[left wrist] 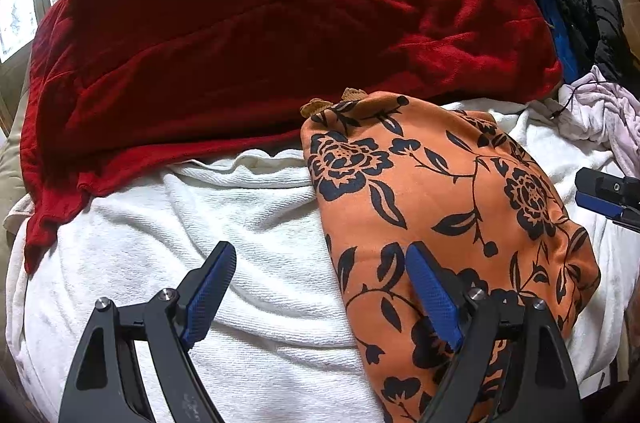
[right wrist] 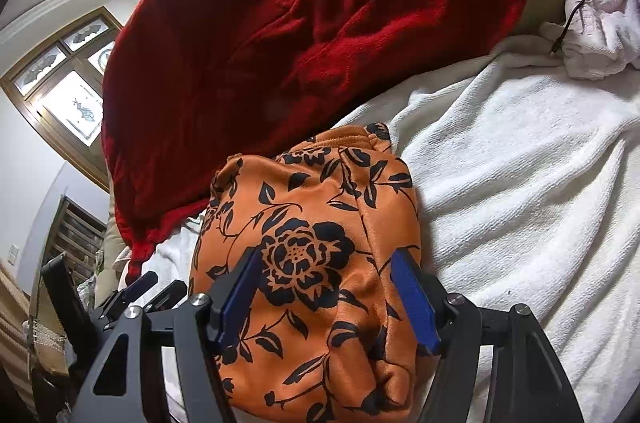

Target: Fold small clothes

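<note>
no readable text, labels, numbers, anywhere

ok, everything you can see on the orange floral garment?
The orange floral garment is soft, suede-like fabric printed with dark navy roses and leaves. It lies bunched in a rounded, folded bundle on the white towel, its far end against the red blanket. Both the open left claw and right claw hover over it.
</note>
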Demonstrator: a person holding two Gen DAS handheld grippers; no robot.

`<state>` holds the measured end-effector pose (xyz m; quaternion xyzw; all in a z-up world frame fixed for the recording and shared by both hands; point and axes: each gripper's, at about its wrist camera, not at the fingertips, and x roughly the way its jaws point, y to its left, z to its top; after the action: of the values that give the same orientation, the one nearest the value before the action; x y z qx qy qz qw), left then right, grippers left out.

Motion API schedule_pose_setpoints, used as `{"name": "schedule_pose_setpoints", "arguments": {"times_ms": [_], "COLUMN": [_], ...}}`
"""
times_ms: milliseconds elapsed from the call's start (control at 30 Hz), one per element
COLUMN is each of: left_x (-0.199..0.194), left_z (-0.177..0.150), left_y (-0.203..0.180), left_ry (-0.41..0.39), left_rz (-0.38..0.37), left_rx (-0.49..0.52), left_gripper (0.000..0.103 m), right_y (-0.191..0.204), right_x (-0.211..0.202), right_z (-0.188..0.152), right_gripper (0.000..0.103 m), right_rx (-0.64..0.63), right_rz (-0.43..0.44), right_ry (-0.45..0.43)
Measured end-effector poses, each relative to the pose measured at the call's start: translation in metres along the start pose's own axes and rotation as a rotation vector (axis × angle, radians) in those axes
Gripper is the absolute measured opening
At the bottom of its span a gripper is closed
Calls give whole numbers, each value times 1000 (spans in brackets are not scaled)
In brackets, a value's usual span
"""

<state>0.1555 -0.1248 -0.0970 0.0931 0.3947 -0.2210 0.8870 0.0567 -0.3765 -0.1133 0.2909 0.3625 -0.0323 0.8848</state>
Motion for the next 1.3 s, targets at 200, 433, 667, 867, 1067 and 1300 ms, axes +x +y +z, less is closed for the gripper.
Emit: {"name": "schedule_pose_setpoints", "arguments": {"times_ms": [200, 433, 667, 867, 1067, 1300], "left_x": [0, -2, -4, -5, -4, -5], "left_z": [0, 0, 0, 1, 1, 1], "left_y": [-1, -1, -2, -4, -6, -8], "left_ry": [1, 2, -4, -7, -6, -6], "left_rz": [0, 1, 2, 1, 1, 3], "left_rx": [5, 6, 11, 20, 30, 35], "left_gripper": [87, 87, 87, 87, 87, 87], "right_y": [1, 1, 0, -1, -2, -3], "right_x": [-1, -1, 0, -1, -2, -5], "right_z": [-1, 0, 0, 0, 0, 0], "right_gripper": [70, 70, 70, 70, 70, 70], "right_rx": [-2, -2, -3, -4, -4, -1], "right_rz": [-1, -1, -4, -4, -7, -11], "right_ry": [-1, 1, 3, 2, 3, -3]}}
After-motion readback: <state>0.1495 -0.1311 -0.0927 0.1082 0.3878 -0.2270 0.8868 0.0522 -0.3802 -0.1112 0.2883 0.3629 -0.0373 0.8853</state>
